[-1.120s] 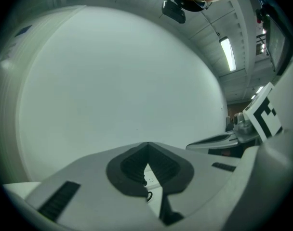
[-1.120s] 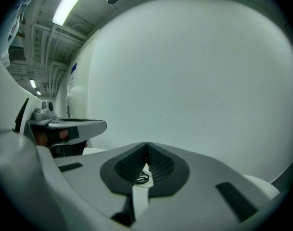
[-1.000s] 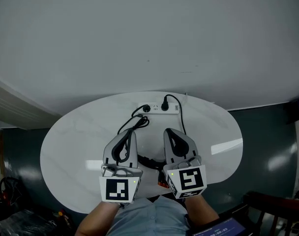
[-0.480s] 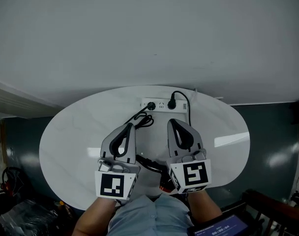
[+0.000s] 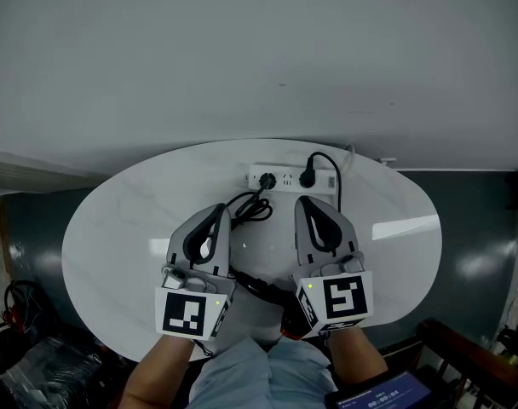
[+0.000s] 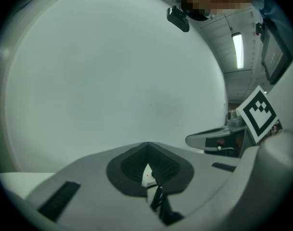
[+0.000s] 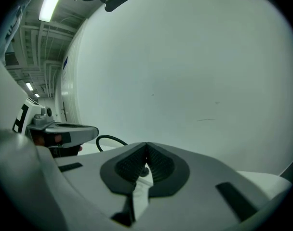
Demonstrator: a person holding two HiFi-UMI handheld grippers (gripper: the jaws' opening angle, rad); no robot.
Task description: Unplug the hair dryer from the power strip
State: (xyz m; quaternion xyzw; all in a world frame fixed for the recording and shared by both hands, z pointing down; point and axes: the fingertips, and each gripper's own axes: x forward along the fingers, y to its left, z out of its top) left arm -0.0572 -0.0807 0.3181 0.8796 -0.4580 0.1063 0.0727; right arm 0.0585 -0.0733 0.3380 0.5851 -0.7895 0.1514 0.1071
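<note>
Hair dryer (image 5: 281, 315): taken to be the dark body with a red part at the near edge of the counter (image 5: 123, 245). It lies between the two grippers and is mostly hidden by them.

Power strip (image 5: 286, 178): lies at the counter's far edge. The left plug (image 5: 266, 180) and the right plug (image 5: 308, 179), both black, sit fully in its sockets. Which one serves the dryer cannot be told. A coiled cable (image 5: 252, 207) runs from the left plug towards the near side.

Left gripper (image 5: 220, 215) and right gripper (image 5: 304, 203): both are short of the strip, with fingers closed on nothing and touching no plug.

Assessment: unplugging is not begun. Reaching, gripping and pulling the plug are all left.
</note>
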